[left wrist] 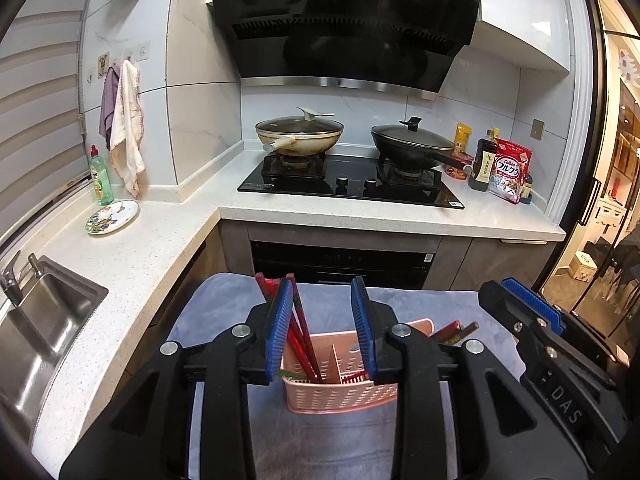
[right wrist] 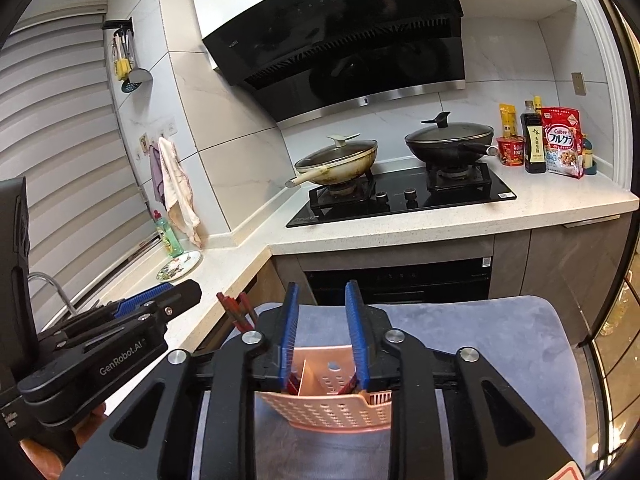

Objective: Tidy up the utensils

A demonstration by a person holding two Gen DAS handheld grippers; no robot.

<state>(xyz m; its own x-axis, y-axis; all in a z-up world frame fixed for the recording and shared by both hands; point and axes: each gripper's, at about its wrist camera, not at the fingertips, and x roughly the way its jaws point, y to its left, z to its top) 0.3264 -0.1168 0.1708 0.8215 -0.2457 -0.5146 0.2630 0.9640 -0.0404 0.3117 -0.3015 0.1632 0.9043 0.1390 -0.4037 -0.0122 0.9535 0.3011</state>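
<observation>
A pink perforated utensil holder (left wrist: 340,394) stands on a blue-grey cloth (left wrist: 328,440), and shows in the right wrist view (right wrist: 328,404) too. Several red chopsticks (left wrist: 304,332) stand upright in its left compartment, leaning left. More chopstick ends (left wrist: 456,330) stick out behind its right side. My left gripper (left wrist: 324,300) is open and empty, its blue pads (left wrist: 280,320) straddling the holder from above. My right gripper (right wrist: 322,300) is open and empty above the same holder, and appears at the right of the left wrist view (left wrist: 532,308).
A white L-shaped counter (left wrist: 160,248) holds a sink (left wrist: 36,328), a decorated plate (left wrist: 112,217) and a green soap bottle (left wrist: 100,180). Two lidded pans (left wrist: 300,134) sit on the black hob (left wrist: 348,186). Bottles and a cereal bag (left wrist: 510,170) stand at right.
</observation>
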